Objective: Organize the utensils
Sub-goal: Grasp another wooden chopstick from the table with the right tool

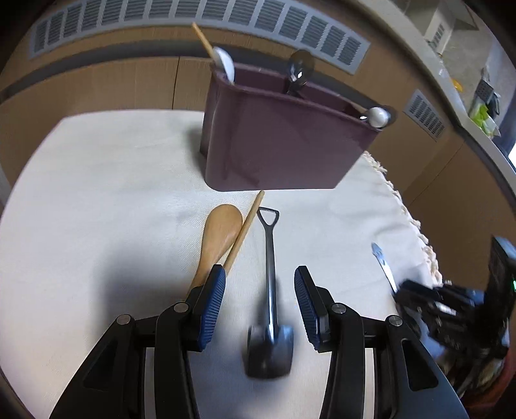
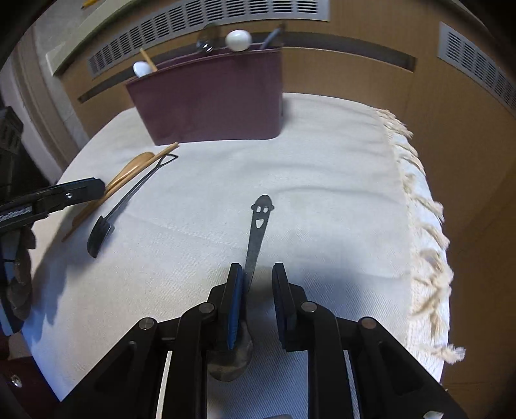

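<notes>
A maroon utensil caddy stands at the back of the table and holds several utensils; it also shows in the right wrist view. My left gripper is open, its fingers on either side of a black shovel-shaped spoon lying on the cloth. A wooden spoon and a wooden chopstick lie just left of it. My right gripper is open around a dark metal spoon with a smiley-face handle, whose bowl lies under the fingers. The left finger pad looks close to or touching the handle.
A white cloth with a fringed right edge covers the table. Wooden panels and vent grilles run behind the caddy. The right gripper shows at the right edge of the left wrist view, and the left gripper at the left of the right wrist view.
</notes>
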A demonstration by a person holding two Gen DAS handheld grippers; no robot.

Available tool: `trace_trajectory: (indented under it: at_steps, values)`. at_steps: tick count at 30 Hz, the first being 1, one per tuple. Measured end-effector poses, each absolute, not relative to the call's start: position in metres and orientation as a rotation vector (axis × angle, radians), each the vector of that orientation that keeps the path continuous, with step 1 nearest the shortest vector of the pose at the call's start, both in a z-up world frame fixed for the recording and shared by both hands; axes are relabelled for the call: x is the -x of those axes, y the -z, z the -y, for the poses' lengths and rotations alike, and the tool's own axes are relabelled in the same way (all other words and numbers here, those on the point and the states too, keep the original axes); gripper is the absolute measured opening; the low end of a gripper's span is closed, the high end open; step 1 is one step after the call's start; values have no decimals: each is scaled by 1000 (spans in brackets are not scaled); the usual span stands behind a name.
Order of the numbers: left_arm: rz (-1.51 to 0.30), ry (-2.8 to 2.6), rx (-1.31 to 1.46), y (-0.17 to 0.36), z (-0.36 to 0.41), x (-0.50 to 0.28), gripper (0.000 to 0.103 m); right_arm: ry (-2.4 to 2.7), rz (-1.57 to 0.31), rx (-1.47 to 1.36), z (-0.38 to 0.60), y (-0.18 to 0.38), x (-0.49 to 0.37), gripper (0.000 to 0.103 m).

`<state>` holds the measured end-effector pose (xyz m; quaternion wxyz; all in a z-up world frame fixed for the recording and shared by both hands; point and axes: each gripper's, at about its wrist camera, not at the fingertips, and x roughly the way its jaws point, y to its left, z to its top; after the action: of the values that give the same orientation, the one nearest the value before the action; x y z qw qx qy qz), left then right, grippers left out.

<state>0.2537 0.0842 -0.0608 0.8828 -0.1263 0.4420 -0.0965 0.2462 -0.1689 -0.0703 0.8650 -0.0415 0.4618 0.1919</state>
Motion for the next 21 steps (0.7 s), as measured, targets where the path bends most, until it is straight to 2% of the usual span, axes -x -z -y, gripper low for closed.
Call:
trace_trajectory:
  at_steps: [14, 21]
  values:
    - [-983, 172, 169, 73, -60, -282, 46, -328, -924, 69, 166, 73, -227, 21]
    - [-1047, 289, 168, 71, -28, -255, 46, -356, -947, 5, 177, 74, -224, 21]
